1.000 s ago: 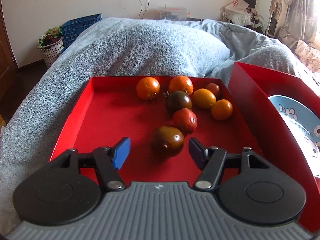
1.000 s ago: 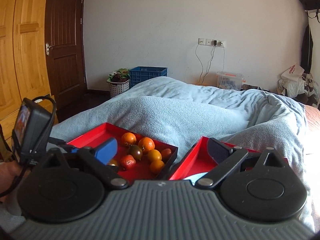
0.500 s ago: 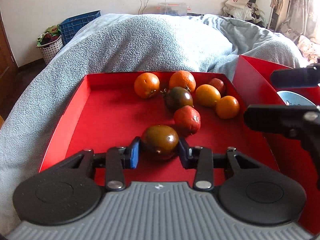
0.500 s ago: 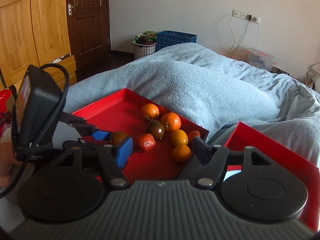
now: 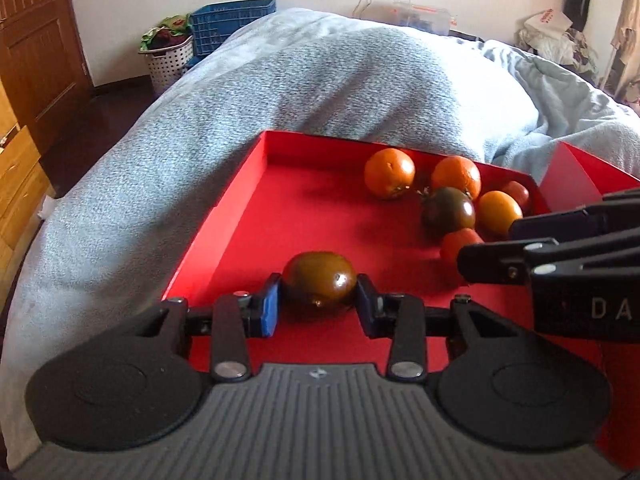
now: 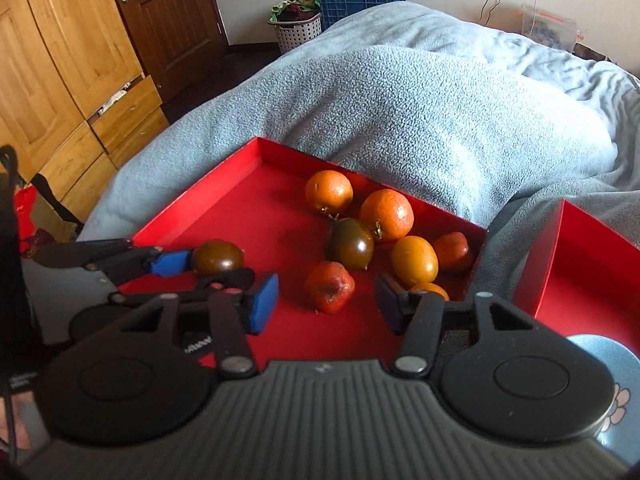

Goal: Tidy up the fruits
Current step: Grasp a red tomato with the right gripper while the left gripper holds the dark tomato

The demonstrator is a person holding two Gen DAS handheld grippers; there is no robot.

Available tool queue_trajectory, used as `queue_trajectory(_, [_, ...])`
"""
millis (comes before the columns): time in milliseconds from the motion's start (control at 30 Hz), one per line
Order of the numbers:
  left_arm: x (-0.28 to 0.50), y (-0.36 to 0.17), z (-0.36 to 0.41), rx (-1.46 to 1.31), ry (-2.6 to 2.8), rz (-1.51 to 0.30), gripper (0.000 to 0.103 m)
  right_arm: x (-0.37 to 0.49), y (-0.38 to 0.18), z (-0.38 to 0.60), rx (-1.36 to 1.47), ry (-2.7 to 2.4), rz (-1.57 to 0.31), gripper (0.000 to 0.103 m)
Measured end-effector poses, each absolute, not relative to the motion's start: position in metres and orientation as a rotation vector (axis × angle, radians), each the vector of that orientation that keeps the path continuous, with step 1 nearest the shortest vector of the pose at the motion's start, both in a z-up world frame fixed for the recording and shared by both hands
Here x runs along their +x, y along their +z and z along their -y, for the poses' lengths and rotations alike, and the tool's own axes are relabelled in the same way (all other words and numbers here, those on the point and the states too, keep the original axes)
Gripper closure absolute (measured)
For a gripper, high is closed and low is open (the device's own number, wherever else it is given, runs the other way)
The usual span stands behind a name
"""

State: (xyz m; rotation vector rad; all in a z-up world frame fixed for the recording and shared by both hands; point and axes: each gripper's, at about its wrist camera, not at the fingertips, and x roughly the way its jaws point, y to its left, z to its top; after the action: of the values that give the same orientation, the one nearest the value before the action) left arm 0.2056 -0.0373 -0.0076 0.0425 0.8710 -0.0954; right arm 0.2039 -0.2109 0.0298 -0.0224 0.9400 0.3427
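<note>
A red tray (image 5: 240, 200) on the bed holds several fruits. My left gripper (image 5: 318, 312) is shut on a dark green-brown tomato (image 5: 320, 279), seen too in the right wrist view (image 6: 218, 257). My right gripper (image 6: 326, 300) is open, its fingers on either side of a wrinkled red fruit (image 6: 330, 286); it enters the left wrist view (image 5: 520, 256) from the right. Further back lie two oranges (image 6: 329, 192), a second dark tomato (image 6: 350, 243), a yellow fruit (image 6: 414, 260), a small red one (image 6: 452, 251) and an orange one partly hidden behind my right finger.
A second red tray (image 6: 580, 264) lies to the right with a blue flowered plate (image 6: 612, 376) in it. A lumpy blue-grey blanket (image 6: 400, 100) surrounds both trays. A wooden wardrobe (image 6: 60, 60), a laundry basket (image 6: 296, 30) and a blue crate stand beyond the bed.
My left gripper closed on the dark tomato and swung left with it. My right gripper came down over the tray, around the wrinkled red fruit.
</note>
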Motion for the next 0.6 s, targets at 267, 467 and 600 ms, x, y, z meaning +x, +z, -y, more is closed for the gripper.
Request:
queue_trajectory(267, [0.202,0.0,0.031,0.074,-0.108,-0.899,0.059,0.21,0.02,0.196,-0.097,0.327,-0.98,0.062])
queue_trajectory(467, [0.185,0.012,0.021,0.066,-0.15,-0.872,0.059,0.219,0.011,0.187,-0.2,0.275,-1.013,0.061])
queue_trajectory(600, [0.174,0.009,0.015,0.06,-0.153,-0.892,0.059,0.222,0.007,0.182,-0.262,0.248,-1.018,0.067])
